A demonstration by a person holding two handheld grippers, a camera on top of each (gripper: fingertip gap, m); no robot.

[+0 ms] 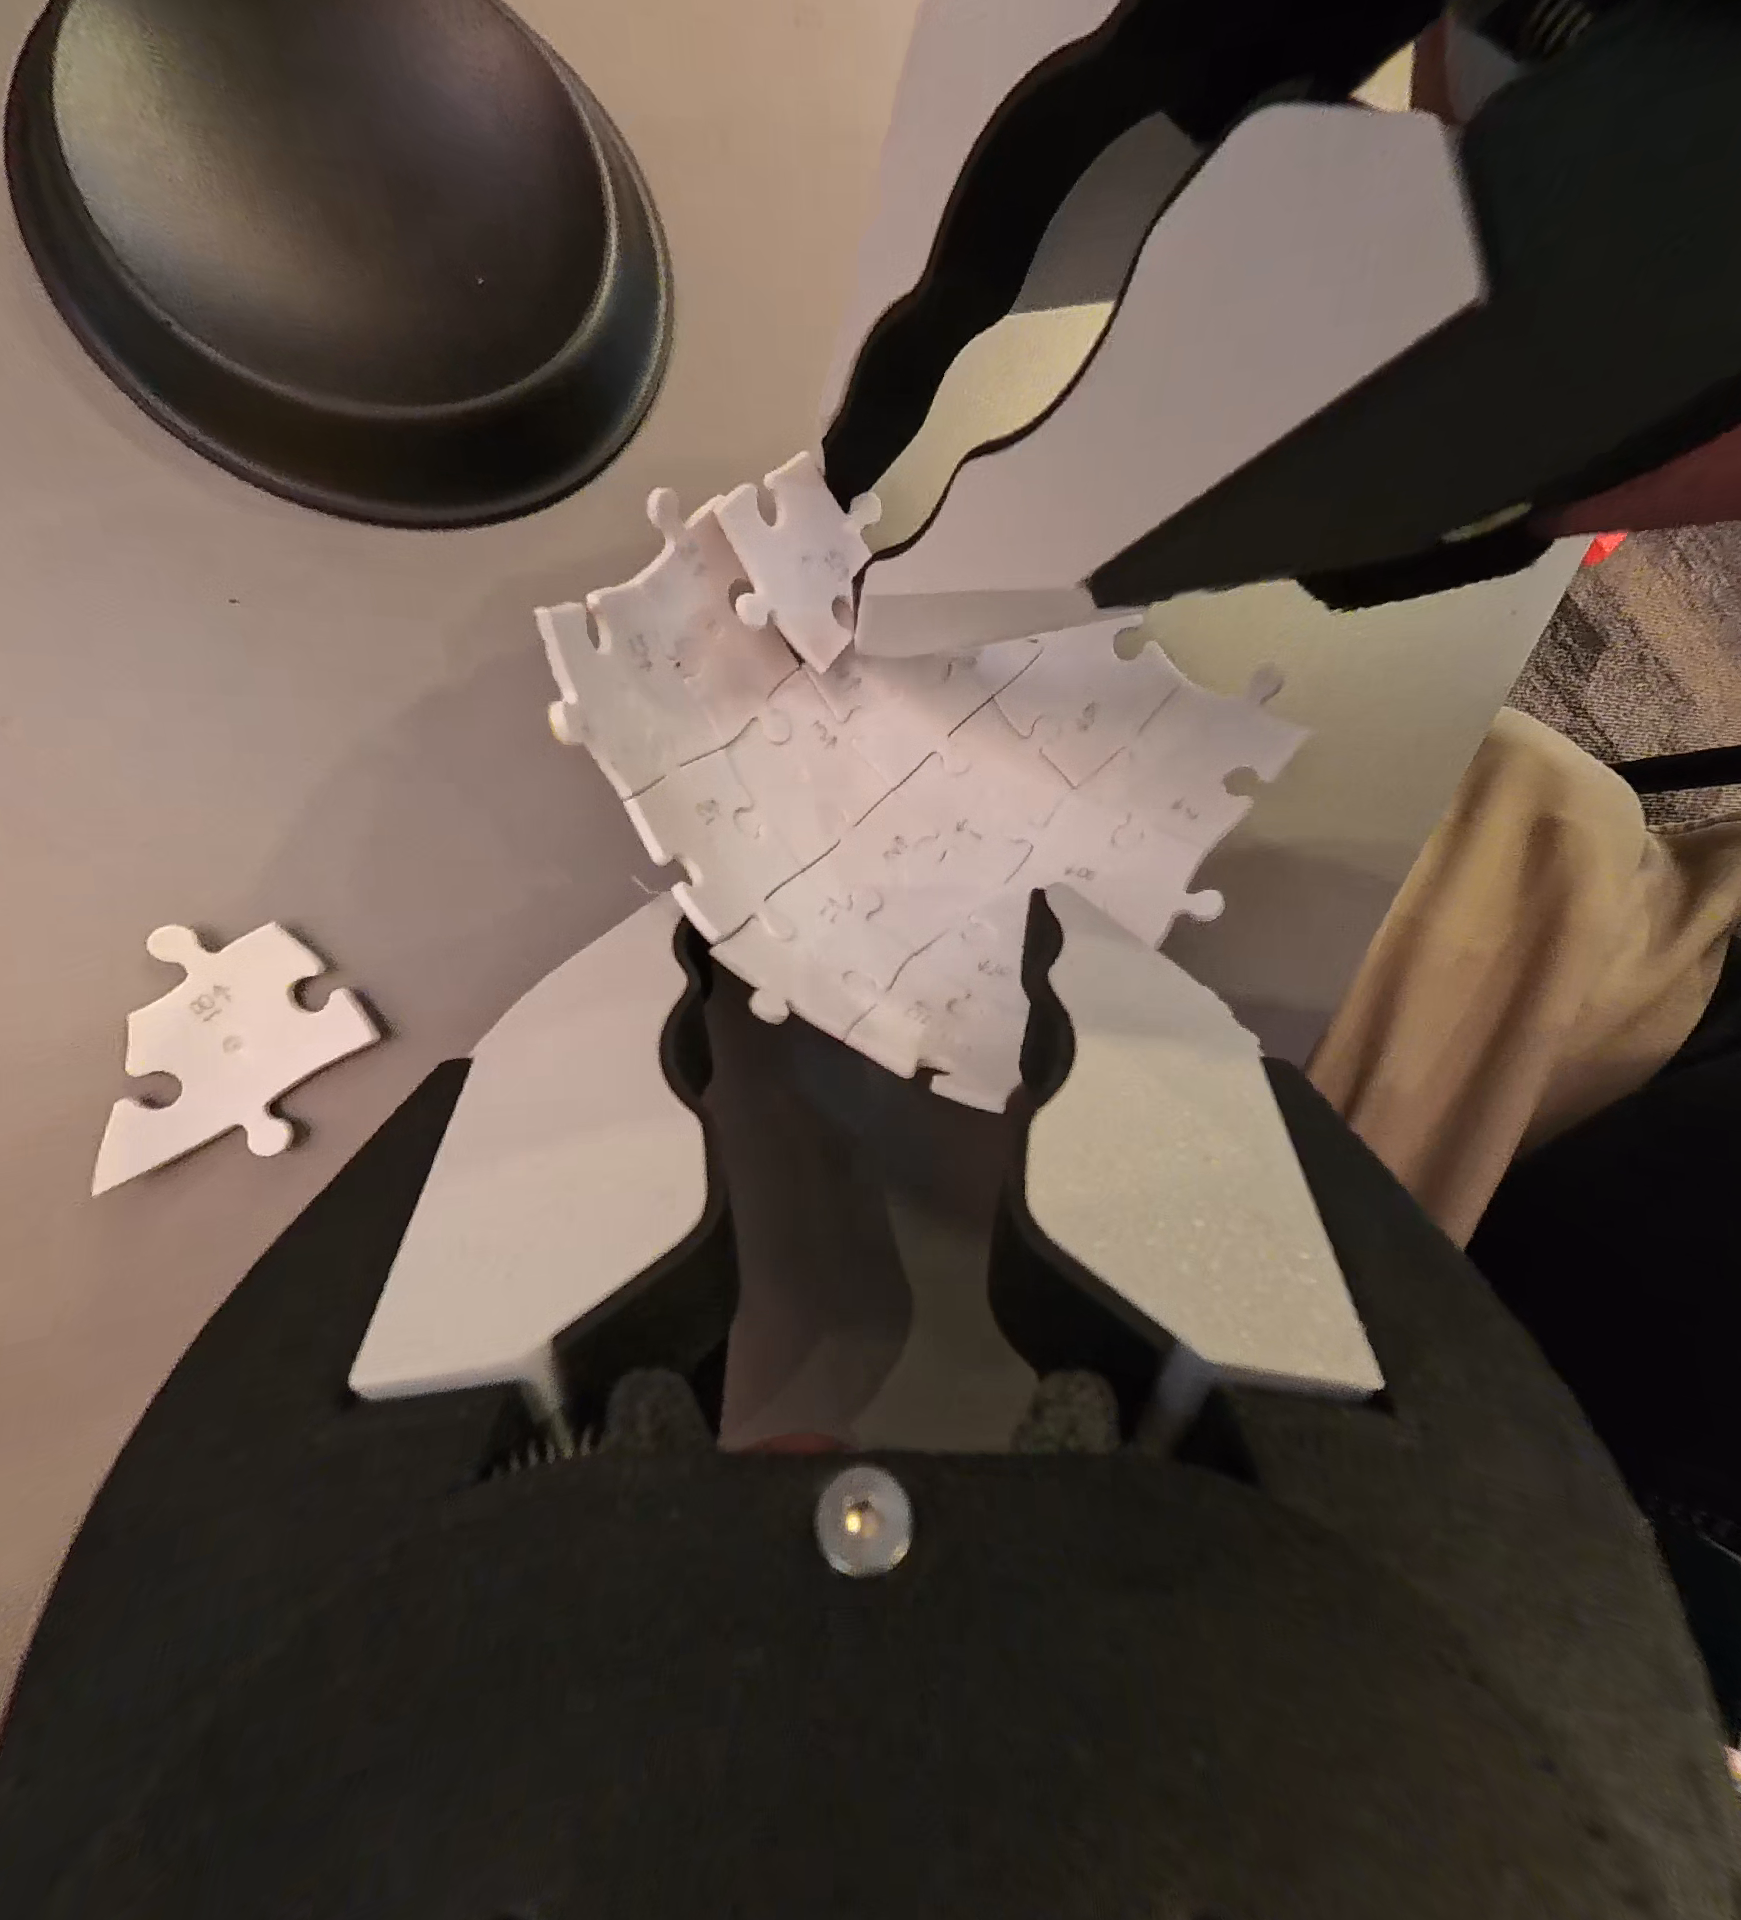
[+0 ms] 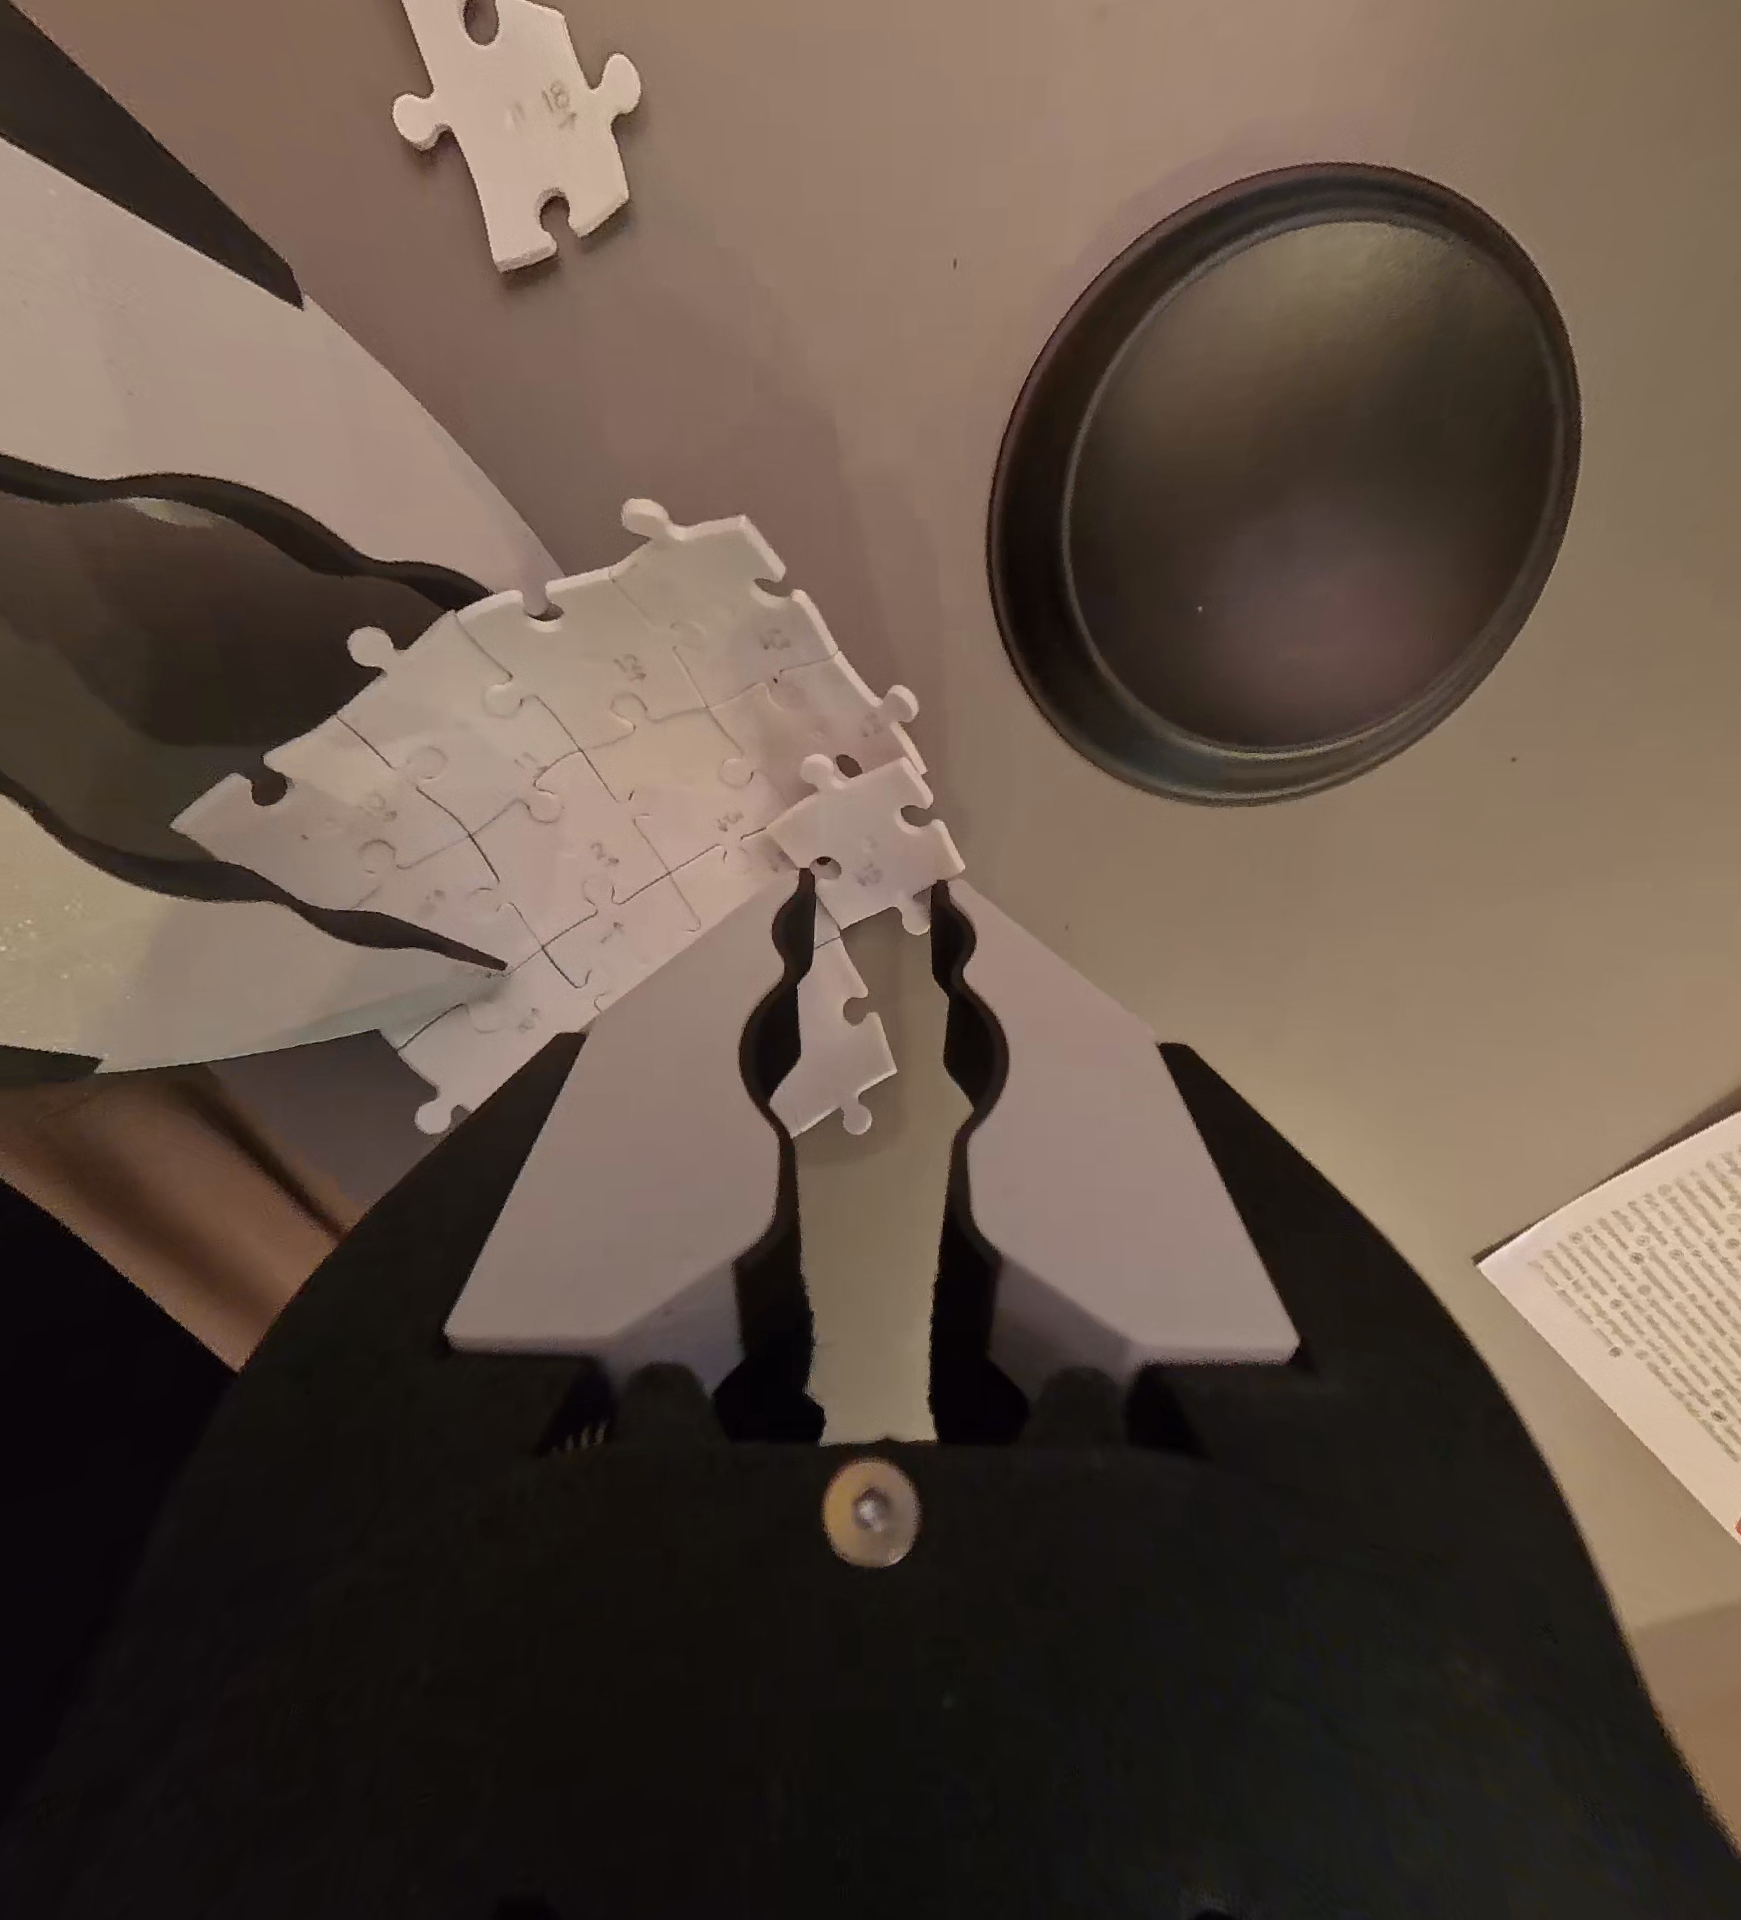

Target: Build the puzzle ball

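A curved white panel of joined puzzle pieces is held above the grey table. My left gripper is shut on its near edge, with the panel wedged between the fingers. It also shows in the right wrist view, reaching in from the left and clamping the panel. My right gripper is shut on a single white puzzle piece and holds it against the panel's edge. In the left wrist view the right gripper comes from the upper right, with the piece tilted over the panel's far corner.
One loose white puzzle piece lies flat on the table. A round black bowl-shaped stand sits beyond the panel. A printed leaflet lies at the right. A beige cloth hangs past the table edge. About 6 centimeters separates my left fingertips from my right.
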